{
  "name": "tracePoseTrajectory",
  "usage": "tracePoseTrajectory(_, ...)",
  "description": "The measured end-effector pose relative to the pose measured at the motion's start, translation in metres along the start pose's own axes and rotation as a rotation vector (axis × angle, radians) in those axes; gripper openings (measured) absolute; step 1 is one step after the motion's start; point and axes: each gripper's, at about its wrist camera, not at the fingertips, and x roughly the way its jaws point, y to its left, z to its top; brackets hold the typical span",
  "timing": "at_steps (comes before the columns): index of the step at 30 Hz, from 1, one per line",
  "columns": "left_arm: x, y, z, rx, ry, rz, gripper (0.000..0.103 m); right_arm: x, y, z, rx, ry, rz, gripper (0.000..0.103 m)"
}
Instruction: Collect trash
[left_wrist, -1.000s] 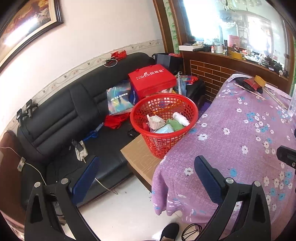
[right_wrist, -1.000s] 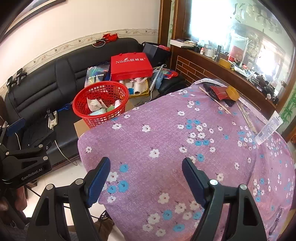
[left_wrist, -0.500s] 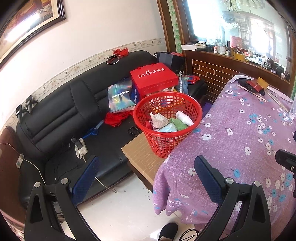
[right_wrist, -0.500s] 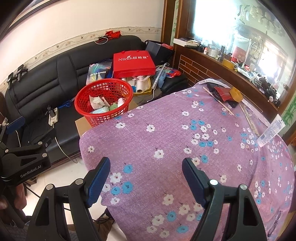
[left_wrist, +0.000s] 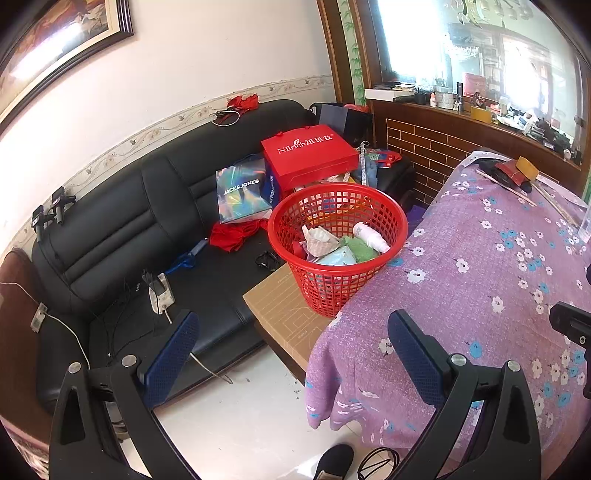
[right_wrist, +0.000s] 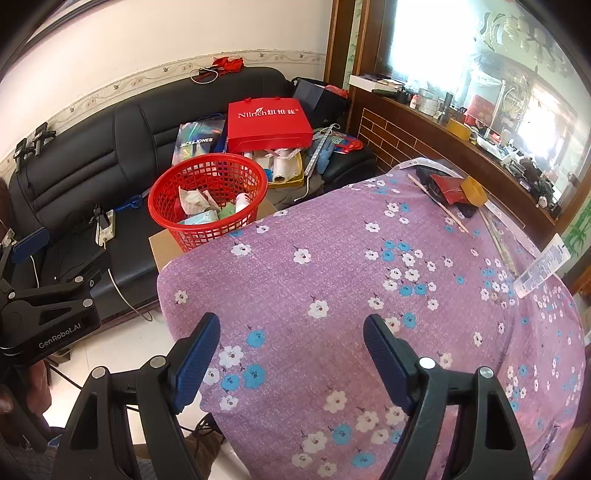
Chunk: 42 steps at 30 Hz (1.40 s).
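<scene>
Both grippers are black plastic frames with triangular cut-outs and round silver screws. The left gripper (left_wrist: 291, 343) and right gripper (right_wrist: 291, 354) carry dark blue, finely dimpled pads (right_wrist: 195, 360). White "GenRobot.AI" lettering marks the left gripper's side.

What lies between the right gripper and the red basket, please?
In the right wrist view, only flowered purple cloth lies between the right gripper and the red basket.
</scene>
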Motion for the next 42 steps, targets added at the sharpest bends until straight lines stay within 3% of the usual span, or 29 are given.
tracePoseTrajectory(42, 0.009, -0.01, -0.002, 0.021, 0.007, -0.017, 0.101, 0.008, -0.008, -0.006, 0.006, 0.018, 0.0, 0.084)
